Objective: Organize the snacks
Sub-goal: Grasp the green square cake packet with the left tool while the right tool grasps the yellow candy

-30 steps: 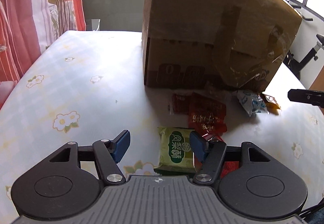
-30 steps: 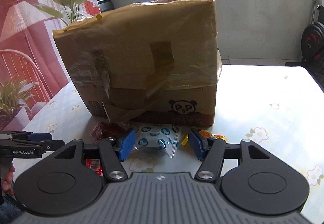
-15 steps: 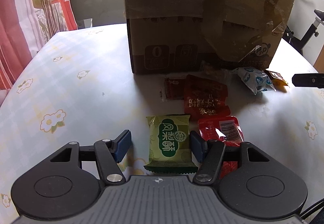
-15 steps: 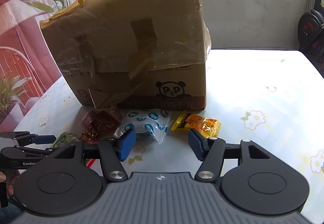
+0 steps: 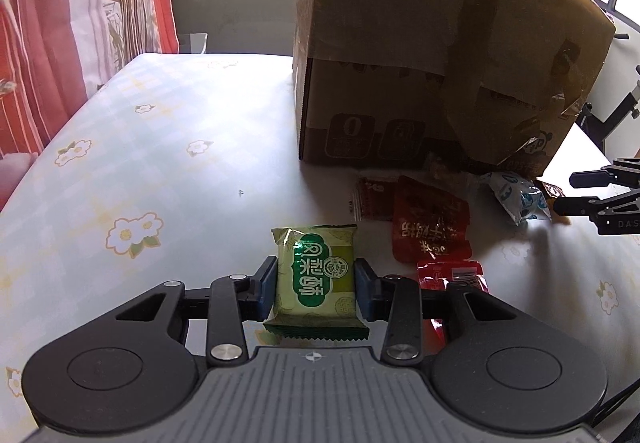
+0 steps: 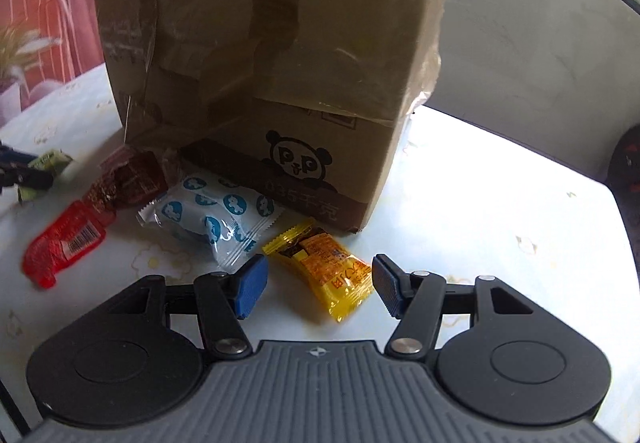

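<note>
The green snack packet (image 5: 316, 283) lies flat on the flower-print table (image 5: 160, 171), in front of the cardboard box (image 5: 420, 55) and well in from the table's left edge. The left gripper (image 5: 316, 289) has its blue pads on both long sides of it, jaws closing and touching the wrapper. Toward the box's right corner, the yellow candy packet (image 6: 324, 267) lies between the fingers of the right gripper (image 6: 316, 289), which stand apart and clear of it. Red packets (image 5: 430, 221) and a blue-and-white pouch (image 6: 212, 219) lie between them.
</note>
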